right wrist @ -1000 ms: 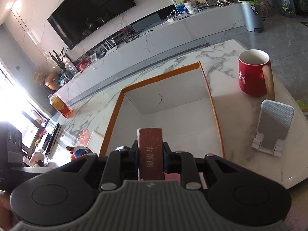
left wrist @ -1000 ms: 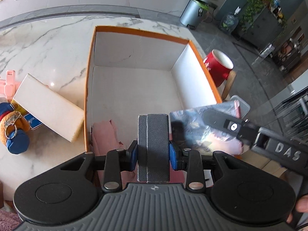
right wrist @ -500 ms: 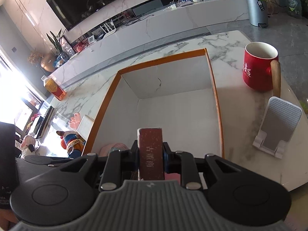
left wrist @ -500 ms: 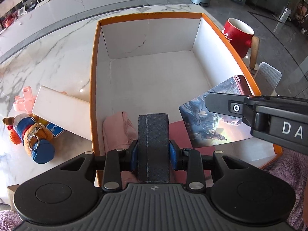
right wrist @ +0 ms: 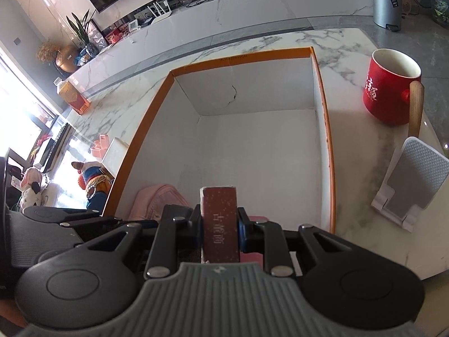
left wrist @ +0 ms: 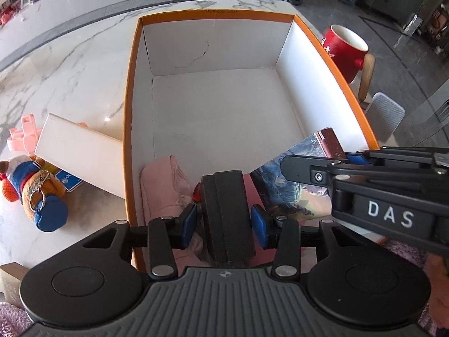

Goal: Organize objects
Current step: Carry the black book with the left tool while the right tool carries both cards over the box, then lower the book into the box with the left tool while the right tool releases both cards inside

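Note:
An orange-rimmed white box (left wrist: 132,90) (right wrist: 325,129) lies open on the marble table. My left gripper (left wrist: 224,219) is shut on a black textured case (left wrist: 226,205), held over the box's near edge. My right gripper (right wrist: 220,227) is shut on a book with a dark red spine (right wrist: 220,219); in the left wrist view its picture cover (left wrist: 291,185) hangs over the box's near right corner. A folded pink cloth (left wrist: 162,188) (right wrist: 154,199) lies in the box's near left corner.
Left of the box lie a white slab (left wrist: 75,154), a pink plastic toy (left wrist: 22,134) and a plush keyring toy (left wrist: 31,193). Right of it stand a red mug (right wrist: 390,87) with a wooden handle and a white phone stand (right wrist: 415,179). An orange carton (right wrist: 73,95) stands far left.
Both grippers have moved forward over the box with their loads. The book has dropped lower over the near right corner. The view has swung to face the box squarely.

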Demonstrator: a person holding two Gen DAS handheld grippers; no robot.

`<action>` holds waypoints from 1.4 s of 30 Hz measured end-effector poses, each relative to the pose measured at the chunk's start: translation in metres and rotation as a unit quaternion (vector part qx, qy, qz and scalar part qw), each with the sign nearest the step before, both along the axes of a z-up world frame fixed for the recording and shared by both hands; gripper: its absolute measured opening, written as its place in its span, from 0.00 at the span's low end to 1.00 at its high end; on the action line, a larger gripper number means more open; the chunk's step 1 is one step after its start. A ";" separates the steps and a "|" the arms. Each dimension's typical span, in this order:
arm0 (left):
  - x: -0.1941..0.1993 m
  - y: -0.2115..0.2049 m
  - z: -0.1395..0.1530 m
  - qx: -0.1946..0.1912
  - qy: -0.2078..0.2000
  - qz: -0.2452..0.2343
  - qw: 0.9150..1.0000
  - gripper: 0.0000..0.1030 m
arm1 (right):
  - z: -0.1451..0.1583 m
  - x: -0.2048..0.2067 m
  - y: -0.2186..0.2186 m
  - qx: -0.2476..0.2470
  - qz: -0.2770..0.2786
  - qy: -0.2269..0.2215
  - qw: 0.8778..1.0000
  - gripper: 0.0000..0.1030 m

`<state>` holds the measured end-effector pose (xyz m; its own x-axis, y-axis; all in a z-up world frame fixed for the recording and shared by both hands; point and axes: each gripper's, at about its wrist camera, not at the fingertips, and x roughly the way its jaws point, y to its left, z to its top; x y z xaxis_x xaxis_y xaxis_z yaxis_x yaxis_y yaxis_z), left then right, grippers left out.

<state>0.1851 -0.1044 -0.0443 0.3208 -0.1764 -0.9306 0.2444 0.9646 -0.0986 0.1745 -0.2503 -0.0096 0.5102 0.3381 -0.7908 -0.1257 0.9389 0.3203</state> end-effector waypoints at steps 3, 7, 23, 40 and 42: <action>-0.003 0.005 0.005 -0.006 -0.007 -0.013 1.000 0.39 | -0.003 0.007 0.002 -0.007 0.019 0.017 1.000 0.24; -0.017 -0.002 0.011 0.010 -0.039 -0.080 0.996 0.30 | -0.005 0.018 0.009 -0.021 0.075 0.056 0.995 0.24; -0.016 0.007 0.005 -0.001 -0.051 -0.120 0.991 0.14 | -0.019 0.060 0.050 -0.097 0.244 0.156 0.952 0.26; -0.018 0.014 0.006 -0.009 -0.050 -0.104 0.993 0.14 | -0.039 0.078 0.064 -0.176 0.370 0.086 0.908 0.56; -0.018 0.014 0.006 -0.010 -0.049 -0.104 0.993 0.14 | -0.044 0.081 0.062 -0.158 0.391 0.109 0.900 0.56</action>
<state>0.1671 -0.0907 -0.0384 0.3649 -0.2669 -0.8920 0.4474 0.8904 -0.0834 0.2553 -0.1885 -0.0535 0.0350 0.2676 -0.9629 -0.7549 0.6384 0.1500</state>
